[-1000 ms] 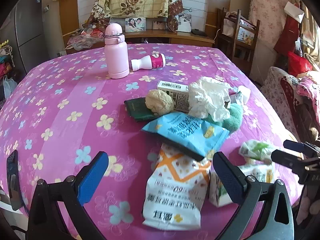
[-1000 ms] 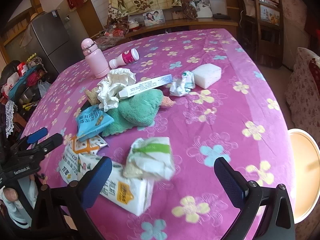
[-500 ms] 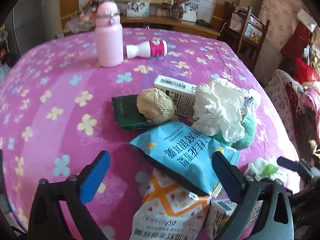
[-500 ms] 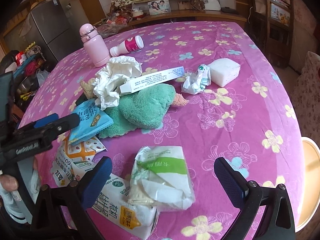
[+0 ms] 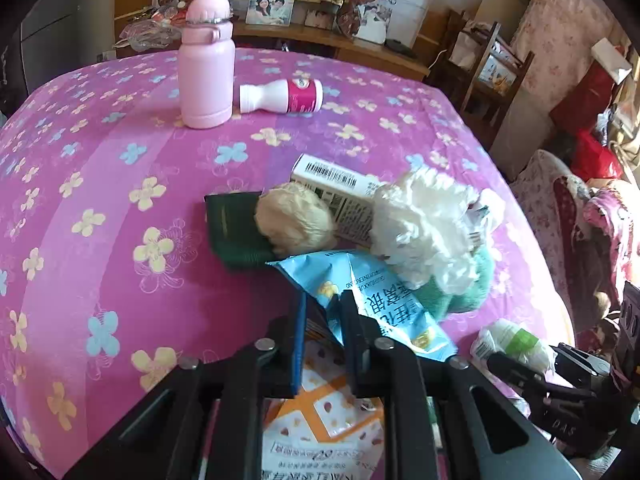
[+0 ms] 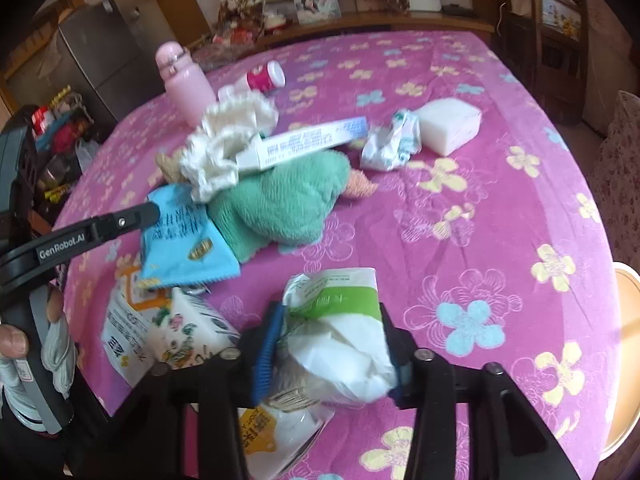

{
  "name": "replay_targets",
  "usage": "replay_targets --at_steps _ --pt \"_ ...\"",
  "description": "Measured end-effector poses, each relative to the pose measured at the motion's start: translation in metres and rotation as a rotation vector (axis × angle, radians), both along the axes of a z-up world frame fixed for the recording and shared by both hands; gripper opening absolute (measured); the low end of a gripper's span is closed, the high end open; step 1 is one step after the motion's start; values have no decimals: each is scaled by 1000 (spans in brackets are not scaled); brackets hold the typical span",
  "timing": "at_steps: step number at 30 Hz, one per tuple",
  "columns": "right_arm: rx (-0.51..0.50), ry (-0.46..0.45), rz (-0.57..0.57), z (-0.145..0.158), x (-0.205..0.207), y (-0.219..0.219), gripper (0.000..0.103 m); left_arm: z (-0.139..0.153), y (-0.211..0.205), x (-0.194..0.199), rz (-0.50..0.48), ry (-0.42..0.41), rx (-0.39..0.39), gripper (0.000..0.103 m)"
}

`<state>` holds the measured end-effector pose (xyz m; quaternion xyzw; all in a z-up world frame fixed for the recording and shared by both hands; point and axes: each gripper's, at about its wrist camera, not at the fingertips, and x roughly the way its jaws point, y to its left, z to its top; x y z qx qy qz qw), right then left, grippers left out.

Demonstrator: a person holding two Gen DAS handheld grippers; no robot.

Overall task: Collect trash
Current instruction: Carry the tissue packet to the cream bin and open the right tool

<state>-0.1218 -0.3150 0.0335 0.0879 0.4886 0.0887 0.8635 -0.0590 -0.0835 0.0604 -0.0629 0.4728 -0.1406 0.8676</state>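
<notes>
both claws have just been closing, each on one piece of trash, so two go at once. the left claw [image 5: 323, 308] pinches the near edge of the blue snack bag [image 5: 372, 292]; the right claw [image 6: 332, 344] squeezes the white and green wrapper [image 6: 340, 320] at the near side of the table [image 6: 500, 208]. claw arms hide the packets beneath; no bin shows.

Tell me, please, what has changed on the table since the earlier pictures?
Both grippers have just been closing: the left gripper now pinches the blue snack bag, the right gripper clamps the green-banded white packet. The pink bottle and green cloth stayed put.
</notes>
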Motion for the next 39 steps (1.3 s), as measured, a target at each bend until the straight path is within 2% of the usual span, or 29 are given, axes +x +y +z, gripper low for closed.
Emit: replay_targets --at_steps 1,10,20,24,30,39 --pt "7 -15 -7 4 -2 -2 44 3 1 -2 -2 -5 -7 12" --pt "34 -107 -47 40 -26 -23 43 40 -1 -23 -41 -81 -48 10" --pt "-5 -156 -119 55 -55 -65 43 89 -35 -49 -128 -170 -98 10" --pt "-14 -164 -173 56 -67 -94 43 96 -73 -53 -191 -179 -104 10" --pt "-47 -160 -286 53 -90 -152 43 93 -138 -59 -275 -167 -111 10" --pt "-24 -84 -477 19 -119 -254 43 71 -253 -78 -402 -129 -113 10"
